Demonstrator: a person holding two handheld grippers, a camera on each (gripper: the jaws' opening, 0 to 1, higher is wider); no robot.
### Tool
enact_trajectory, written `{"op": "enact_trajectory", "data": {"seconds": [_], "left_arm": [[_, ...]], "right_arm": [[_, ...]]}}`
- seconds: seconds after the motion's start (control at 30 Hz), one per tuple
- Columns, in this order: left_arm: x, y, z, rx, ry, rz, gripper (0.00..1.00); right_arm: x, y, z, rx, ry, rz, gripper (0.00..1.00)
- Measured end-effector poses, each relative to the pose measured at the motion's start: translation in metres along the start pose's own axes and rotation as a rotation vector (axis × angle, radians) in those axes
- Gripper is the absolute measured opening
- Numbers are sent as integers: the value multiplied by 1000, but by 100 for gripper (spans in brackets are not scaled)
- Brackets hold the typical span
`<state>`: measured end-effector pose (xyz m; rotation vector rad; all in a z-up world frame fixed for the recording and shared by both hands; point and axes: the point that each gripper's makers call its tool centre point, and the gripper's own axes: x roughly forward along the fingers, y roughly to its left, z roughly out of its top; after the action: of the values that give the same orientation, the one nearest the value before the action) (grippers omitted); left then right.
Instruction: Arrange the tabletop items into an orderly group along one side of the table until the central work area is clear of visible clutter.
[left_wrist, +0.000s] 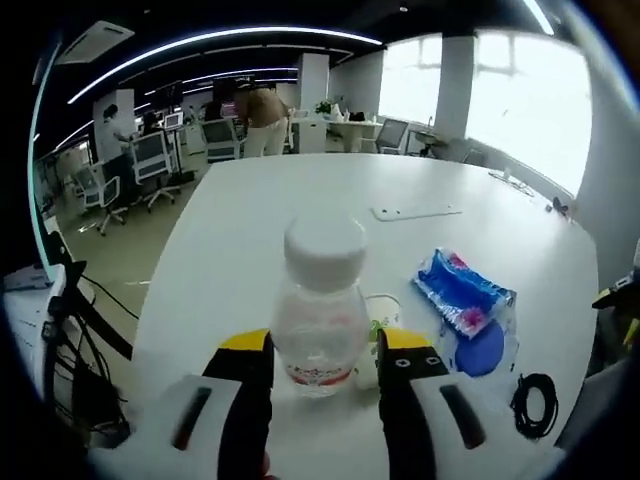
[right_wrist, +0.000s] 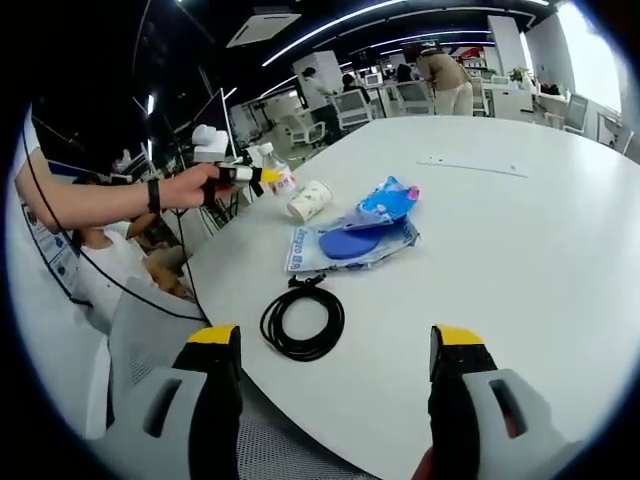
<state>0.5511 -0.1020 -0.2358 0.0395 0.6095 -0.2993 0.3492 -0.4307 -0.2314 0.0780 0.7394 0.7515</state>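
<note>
Water bottle (left_wrist: 320, 300) upright between left gripper (left_wrist: 326, 352) jaws, on table (left_wrist: 300, 190).

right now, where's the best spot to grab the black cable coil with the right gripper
Take the black cable coil across one strand of its loop, coming from above with the open right gripper. It lies flat on the table, so a side approach offers little to pinch.

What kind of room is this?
Probably a big open office. A large white table stands in front, with rolling office chairs and desks with monitors behind it, under long ceiling strip lights.
</note>
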Motion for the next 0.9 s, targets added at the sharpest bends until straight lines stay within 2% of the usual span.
{"op": "enact_trajectory", "data": {"seconds": [0.2, 0.73, 0.9], "left_arm": [[0, 1, -1, 4, 3, 0, 36], [5, 1, 0, -98, 29, 130, 36], [5, 0, 0, -119, 34, 152, 36]], "right_arm": [[1, 0, 2, -1, -1, 2, 77], [2, -2, 0, 12, -5, 2, 76], [0, -4, -1, 18, -8, -1, 76]]}}
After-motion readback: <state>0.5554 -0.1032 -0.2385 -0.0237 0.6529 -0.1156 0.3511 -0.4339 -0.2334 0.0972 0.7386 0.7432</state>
